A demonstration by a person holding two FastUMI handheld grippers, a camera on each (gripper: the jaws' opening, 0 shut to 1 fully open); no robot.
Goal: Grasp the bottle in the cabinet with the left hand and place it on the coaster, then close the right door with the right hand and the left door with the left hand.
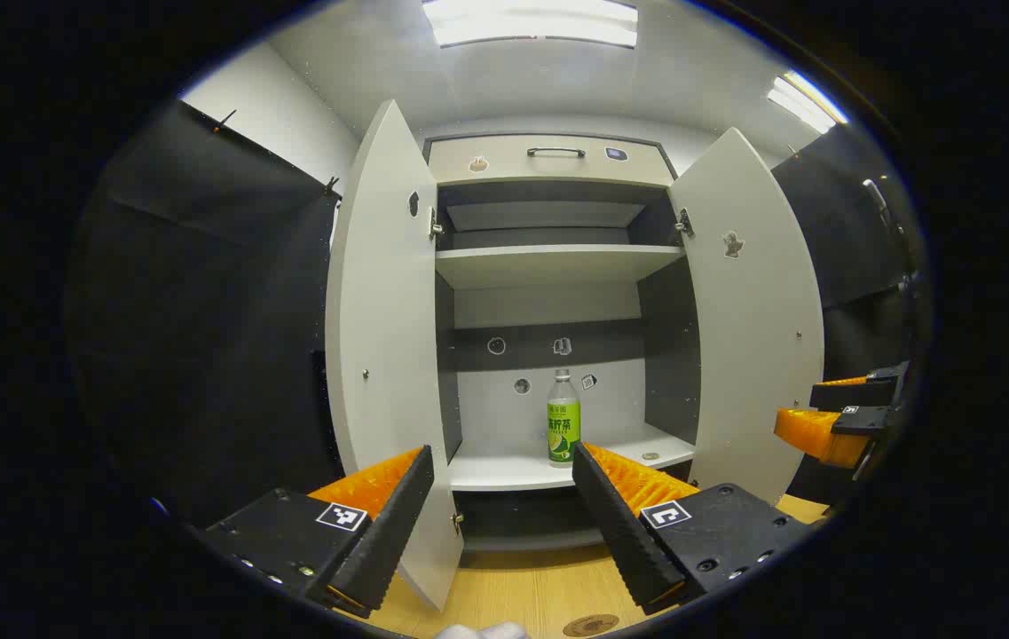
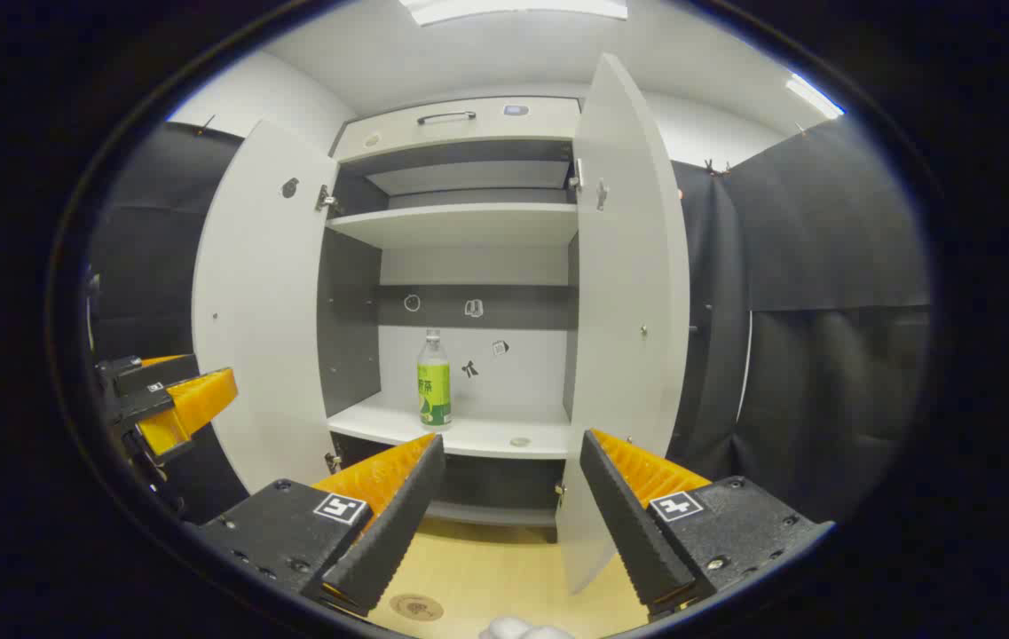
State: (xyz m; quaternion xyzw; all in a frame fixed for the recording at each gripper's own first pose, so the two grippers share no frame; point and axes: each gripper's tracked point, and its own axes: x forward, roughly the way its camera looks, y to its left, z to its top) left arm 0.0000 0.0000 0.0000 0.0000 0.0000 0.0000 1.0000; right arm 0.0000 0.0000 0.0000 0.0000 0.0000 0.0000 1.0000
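A clear bottle (image 1: pixel 563 419) with a green label stands upright on the cabinet's lower shelf (image 1: pixel 513 466), also seen as the bottle (image 2: pixel 433 380) in the right gripper view. Both doors stand wide open: left door (image 1: pixel 384 346) and right door (image 1: pixel 752 311); in the right gripper view, left door (image 2: pixel 260 302) and right door (image 2: pixel 633 293). A round brown coaster (image 1: pixel 591 625) lies on the wooden table in front, coaster (image 2: pixel 416 607). My left gripper (image 1: pixel 500 515) is open, well short of the bottle. My right gripper (image 2: pixel 508 510) is open too, in front of the right door's edge.
The cabinet has an empty upper shelf (image 1: pixel 557 262) and a top drawer with a handle (image 1: pixel 555 152). Black cloth walls flank it on both sides. The wooden tabletop (image 1: pixel 522 590) runs below the cabinet. The other gripper shows at the view edge (image 1: pixel 841 422), (image 2: pixel 171 404).
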